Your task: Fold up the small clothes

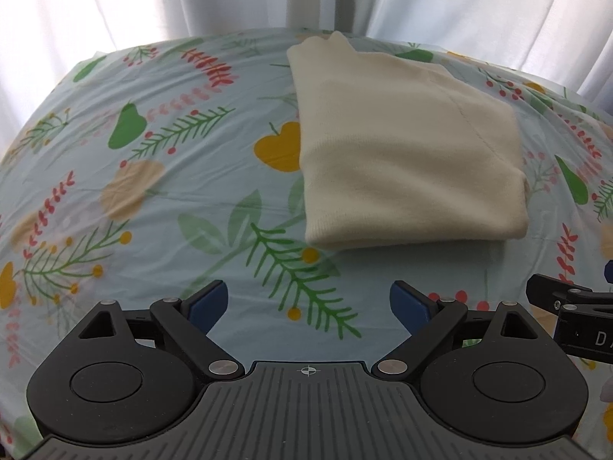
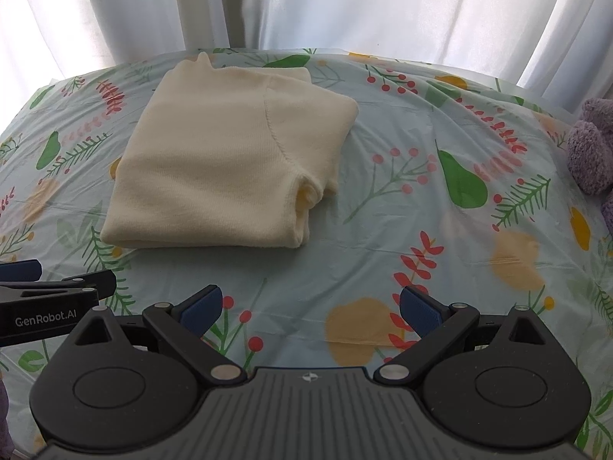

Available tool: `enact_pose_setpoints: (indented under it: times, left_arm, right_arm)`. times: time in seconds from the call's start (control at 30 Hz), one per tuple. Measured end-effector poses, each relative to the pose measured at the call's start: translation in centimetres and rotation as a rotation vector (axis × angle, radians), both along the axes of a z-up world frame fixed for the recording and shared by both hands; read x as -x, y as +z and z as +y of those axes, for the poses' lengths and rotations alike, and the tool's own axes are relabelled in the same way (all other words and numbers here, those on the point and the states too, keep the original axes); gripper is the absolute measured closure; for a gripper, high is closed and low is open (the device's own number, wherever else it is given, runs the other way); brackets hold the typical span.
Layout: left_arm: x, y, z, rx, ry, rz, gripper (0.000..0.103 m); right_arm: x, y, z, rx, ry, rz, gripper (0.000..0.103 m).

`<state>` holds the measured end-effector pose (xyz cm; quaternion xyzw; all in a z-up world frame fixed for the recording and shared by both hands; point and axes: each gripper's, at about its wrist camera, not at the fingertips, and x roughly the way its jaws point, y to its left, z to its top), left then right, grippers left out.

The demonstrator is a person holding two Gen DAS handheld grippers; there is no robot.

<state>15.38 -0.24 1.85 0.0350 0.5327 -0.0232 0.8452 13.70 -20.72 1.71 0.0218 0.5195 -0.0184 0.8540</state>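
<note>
The left gripper (image 1: 308,306) and right gripper (image 2: 310,308) are hovering side by side with jaws spread apart and holding nothing, both just short of the cream sweater (image 2: 230,161). The sweater is lying folded on the floral tablecloth (image 2: 421,230), ahead and between them, its long axis running away toward the white curtain (image 2: 345,4).

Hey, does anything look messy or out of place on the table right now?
Slightly: the folded cream knit sweater has a bunched fabric tuck poking out at its near right corner. A fuzzy purple item sits at the right table edge.
</note>
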Motion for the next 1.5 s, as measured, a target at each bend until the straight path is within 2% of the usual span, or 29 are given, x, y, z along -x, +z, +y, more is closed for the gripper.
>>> enact_pose_setpoints:
  times: [1.5]
  left_arm:
    - [0.25, 0.15, 0.33, 0.005, -0.025, -0.014, 0.008]
  right_arm:
    - [0.22, 0.24, 0.82, 0.028, -0.013, -0.002, 0.004]
